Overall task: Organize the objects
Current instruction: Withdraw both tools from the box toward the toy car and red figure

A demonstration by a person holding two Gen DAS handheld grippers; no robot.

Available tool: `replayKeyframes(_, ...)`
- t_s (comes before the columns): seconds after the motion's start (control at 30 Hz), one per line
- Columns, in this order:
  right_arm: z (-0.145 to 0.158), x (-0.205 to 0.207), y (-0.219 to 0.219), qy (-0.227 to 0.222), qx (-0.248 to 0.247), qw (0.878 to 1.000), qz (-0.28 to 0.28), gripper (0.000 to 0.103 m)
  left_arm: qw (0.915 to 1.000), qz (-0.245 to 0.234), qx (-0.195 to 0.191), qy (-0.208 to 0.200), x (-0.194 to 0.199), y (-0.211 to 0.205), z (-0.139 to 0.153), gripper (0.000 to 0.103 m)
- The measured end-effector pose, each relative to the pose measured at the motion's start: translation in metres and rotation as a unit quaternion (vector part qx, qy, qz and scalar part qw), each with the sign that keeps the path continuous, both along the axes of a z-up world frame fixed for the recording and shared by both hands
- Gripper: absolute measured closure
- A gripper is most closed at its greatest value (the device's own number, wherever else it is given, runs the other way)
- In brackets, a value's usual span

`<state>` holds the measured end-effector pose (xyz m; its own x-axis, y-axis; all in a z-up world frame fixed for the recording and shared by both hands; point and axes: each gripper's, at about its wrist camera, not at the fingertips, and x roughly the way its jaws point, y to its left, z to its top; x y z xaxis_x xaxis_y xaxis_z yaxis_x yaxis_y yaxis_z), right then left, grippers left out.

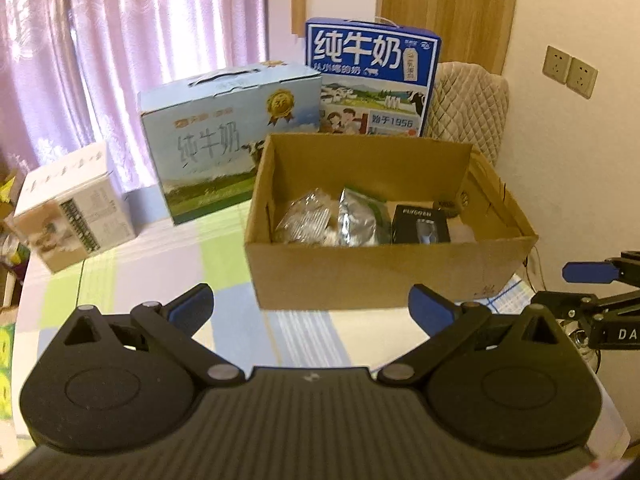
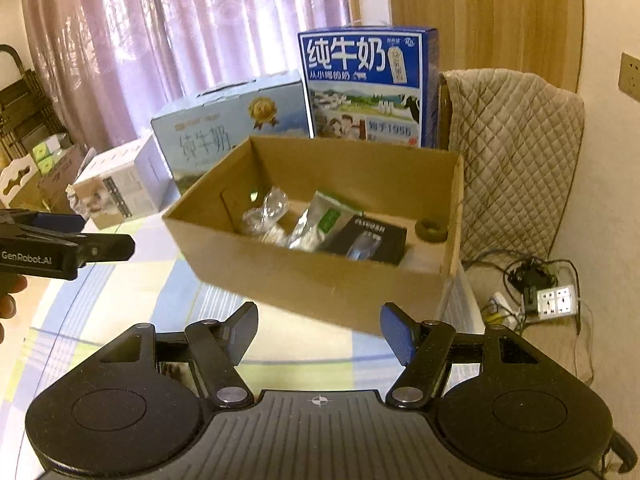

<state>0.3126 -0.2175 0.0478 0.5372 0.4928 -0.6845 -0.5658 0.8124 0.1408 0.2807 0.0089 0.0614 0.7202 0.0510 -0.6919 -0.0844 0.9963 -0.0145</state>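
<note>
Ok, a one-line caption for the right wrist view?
Open right gripper faces a cardboard box holding packets and a black box, milk cartons behind.

both wrist views look down, near, sharing the cardboard box (image 1: 360,276).

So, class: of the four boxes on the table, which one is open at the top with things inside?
The plain brown cardboard box, nearest the cameras. It has no lid and holds packets and a small black box; the three printed cartons behind it are closed.
</note>
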Motion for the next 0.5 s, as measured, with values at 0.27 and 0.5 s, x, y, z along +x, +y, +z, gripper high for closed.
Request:
replayKeyframes(0.27, -0.006, -0.025, -0.002, 0.017, -0.002, 1.000, 0.009, 0.038, 0.9997, 0.019, -0.009, 0.014, -0.035, 0.008, -0.007, 0.001)
replayKeyframes(0.5, -0.020, -0.039, -0.004, 0.038, -0.007, 0.999, 0.014, 0.038, 0.9990, 0.029, -0.016, 0.031, -0.055, 0.009, -0.016, 0.001)
